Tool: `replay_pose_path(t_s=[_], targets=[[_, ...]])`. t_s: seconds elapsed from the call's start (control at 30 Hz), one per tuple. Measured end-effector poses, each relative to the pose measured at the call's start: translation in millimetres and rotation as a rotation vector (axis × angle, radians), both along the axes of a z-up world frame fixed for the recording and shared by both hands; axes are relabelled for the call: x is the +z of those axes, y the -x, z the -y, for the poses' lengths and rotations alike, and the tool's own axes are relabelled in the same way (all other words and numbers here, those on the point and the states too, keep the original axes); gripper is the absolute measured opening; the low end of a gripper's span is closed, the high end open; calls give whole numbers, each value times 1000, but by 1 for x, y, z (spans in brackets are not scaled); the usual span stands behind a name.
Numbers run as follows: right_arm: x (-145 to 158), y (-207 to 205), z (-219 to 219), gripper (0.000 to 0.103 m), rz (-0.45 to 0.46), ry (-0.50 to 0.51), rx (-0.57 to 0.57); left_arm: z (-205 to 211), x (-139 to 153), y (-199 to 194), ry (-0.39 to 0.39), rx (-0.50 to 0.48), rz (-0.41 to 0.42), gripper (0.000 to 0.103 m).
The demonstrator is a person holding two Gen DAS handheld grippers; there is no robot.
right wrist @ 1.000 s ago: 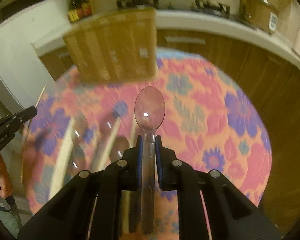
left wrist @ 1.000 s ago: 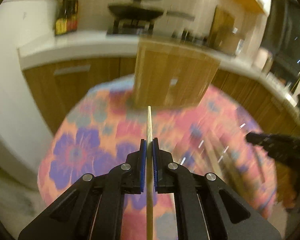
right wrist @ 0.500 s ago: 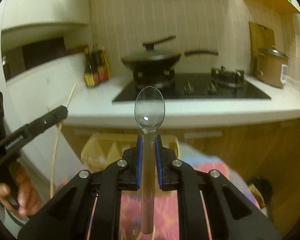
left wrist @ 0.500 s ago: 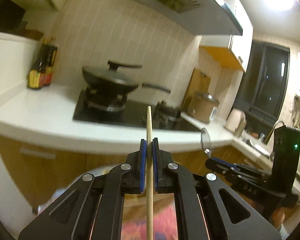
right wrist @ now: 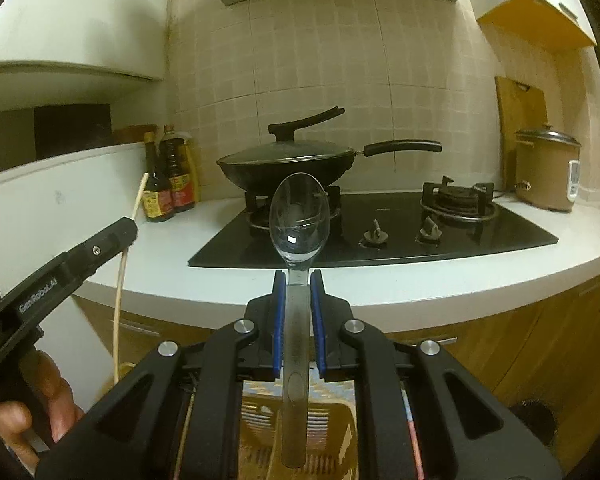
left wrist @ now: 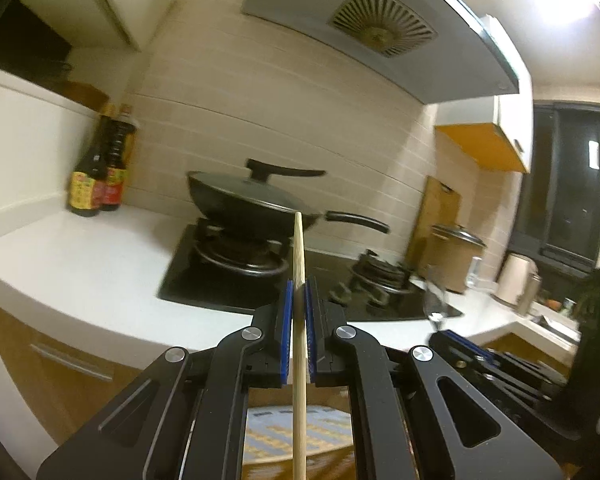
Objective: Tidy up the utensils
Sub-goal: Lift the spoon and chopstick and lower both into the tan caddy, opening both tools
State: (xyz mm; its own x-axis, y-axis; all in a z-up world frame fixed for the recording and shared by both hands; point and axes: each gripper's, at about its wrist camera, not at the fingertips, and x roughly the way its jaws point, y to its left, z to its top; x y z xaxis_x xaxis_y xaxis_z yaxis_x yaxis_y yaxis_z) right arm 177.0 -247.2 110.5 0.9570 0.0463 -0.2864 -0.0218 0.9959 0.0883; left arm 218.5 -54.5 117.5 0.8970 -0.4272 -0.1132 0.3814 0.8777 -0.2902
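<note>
wooden chopstick (left wrist: 299, 248) pinched in "genrobot.ai" left tool (left wrist: 299, 300), steel spoon (right wrist: 299, 216) in right tool (right wrist: 299, 292)

A white bench (right wrist: 440, 280) is seen carrying a black hob (right wrist: 380, 240) (lidded wok (right wrist: 288, 164) on one burner), two sauce bottles (right wrist: 168, 188) at the left, a brown cooker (right wrist: 546, 176) at the right.

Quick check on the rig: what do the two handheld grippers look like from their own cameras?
Both are matte black linkage frames with silver pivot bolts and blue pads lining the fingers: left gripper, right gripper. The left one's side carries white lettering; the right unit's body shows a small green light. No sleeve is visible.
</note>
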Motion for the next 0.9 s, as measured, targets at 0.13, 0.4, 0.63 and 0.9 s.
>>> replay_pose_path(t_s=[0.13,0.4,0.63,0.9], targets=[[-14,0,5,10,37,7,-25,-12,-1,6,38,37,47,4],[-27,0,6,10,27,16,-55,-8,-10,14,-14,51,68,4],[-34,6,7,10,28,12,-58,-8,-23,21,-46,58,67,4],[-38,44,15,41,2,-50,-1,-22,-33,41,-34,2,11,11]])
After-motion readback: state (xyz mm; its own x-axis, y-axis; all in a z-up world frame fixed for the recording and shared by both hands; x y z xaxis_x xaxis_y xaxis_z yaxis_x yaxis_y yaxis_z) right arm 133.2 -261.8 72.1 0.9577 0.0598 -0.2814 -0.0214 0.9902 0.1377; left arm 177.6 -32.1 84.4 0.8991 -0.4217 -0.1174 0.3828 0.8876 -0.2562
